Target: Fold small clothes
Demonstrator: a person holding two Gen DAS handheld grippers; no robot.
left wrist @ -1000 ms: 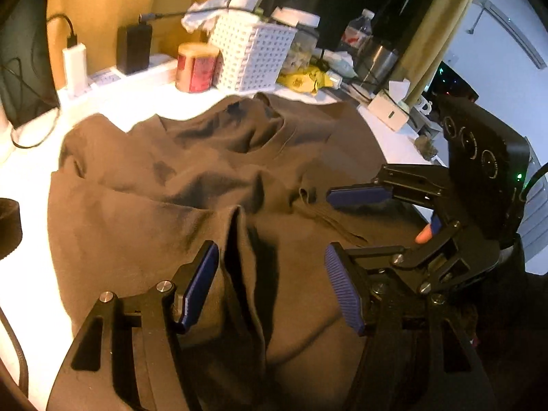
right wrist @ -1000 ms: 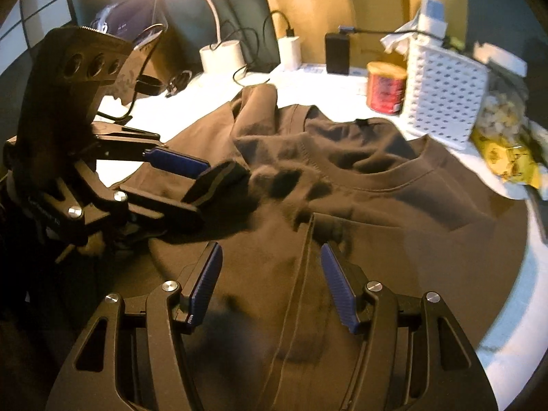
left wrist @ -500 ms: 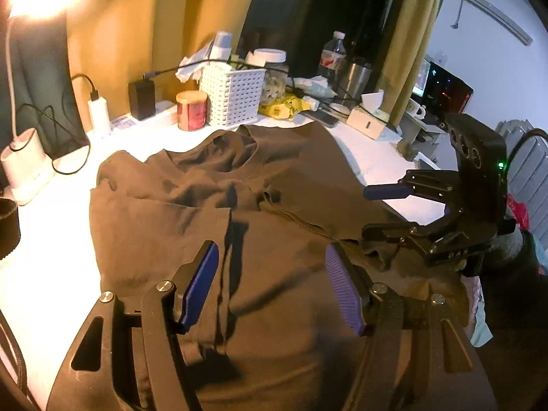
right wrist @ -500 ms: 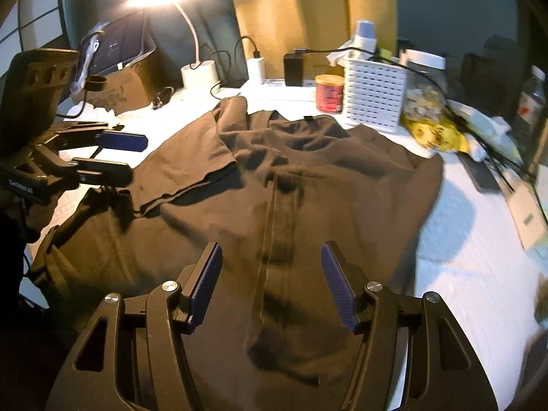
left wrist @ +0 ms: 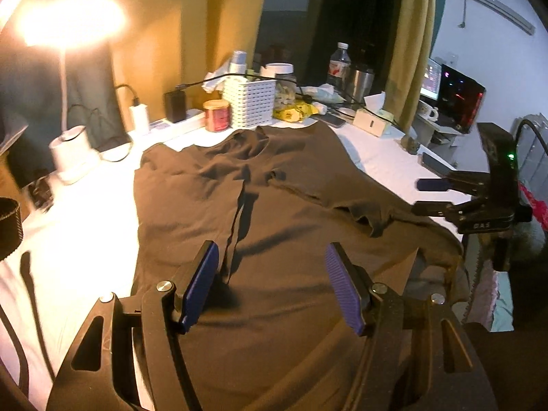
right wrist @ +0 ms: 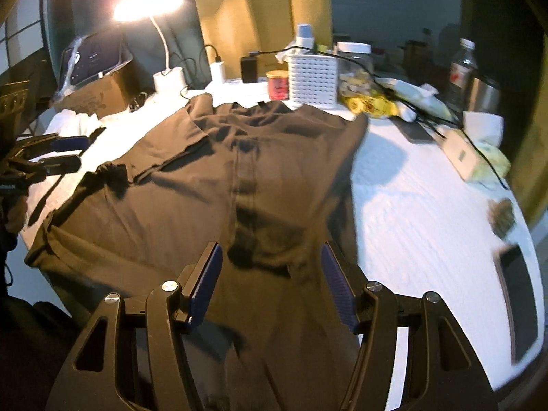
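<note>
Both grippers hung tilted down over the brown t-shirt (left wrist: 294, 212), left gripper (left wrist: 270, 289) and right gripper (right wrist: 270, 284) jaws apart, empty. Shirt lay rumpled, sleeves folded in, on the white table (right wrist: 418, 212).

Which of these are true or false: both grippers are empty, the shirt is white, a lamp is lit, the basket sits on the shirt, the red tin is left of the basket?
1. Both grippers are empty: true. The left gripper and the right gripper stand open above the shirt.
2. The shirt is white: false. It is dark brown; the table cover is white.
3. A lamp is lit: true.
4. The basket sits on the shirt: false. It stands behind the collar.
5. The red tin is left of the basket: true.
</note>
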